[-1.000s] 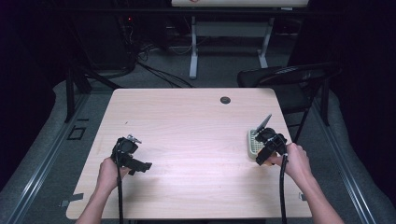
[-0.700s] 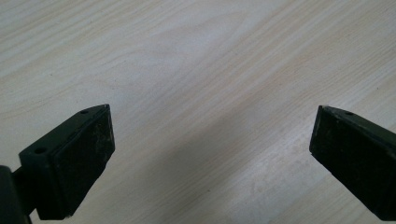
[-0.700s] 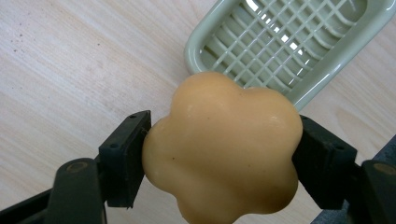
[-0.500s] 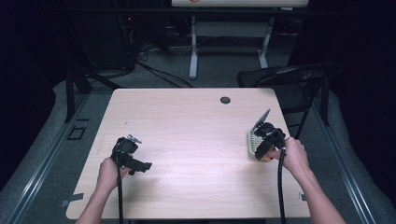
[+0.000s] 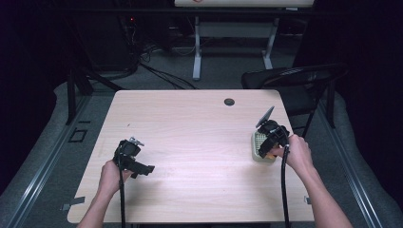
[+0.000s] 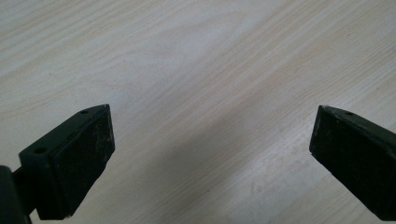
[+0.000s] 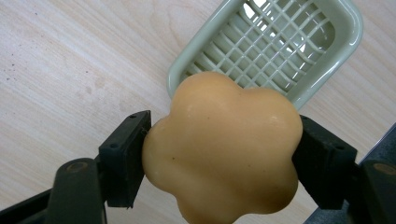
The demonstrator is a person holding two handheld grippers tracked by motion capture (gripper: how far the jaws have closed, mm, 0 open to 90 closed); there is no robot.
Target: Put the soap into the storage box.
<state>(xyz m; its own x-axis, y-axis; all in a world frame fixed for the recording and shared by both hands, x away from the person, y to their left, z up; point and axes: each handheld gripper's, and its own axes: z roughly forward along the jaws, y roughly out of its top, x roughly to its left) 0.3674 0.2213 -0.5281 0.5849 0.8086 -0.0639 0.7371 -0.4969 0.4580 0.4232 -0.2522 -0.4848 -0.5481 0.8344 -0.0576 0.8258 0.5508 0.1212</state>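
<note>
The high view looks forward and down over the whole table (image 5: 199, 142) from afar. Each gripper view sits close above the wood — the right one shares the dish (image 7: 275, 46) (image 5: 259, 145) with it.

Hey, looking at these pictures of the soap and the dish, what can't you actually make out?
- Orange flower-shaped soap, right gripper view: its lower end is cut off by the bottom edge, and its underside is hidden by its own bulk.
- Green soap dish: the near part is hidden behind the soap; in the high view the right gripper covers much of it.
- Left gripper, left gripper view: the right jaw is cut off by the frame edge.
- Small dark round thing on the table, high view: too small to tell.
</note>
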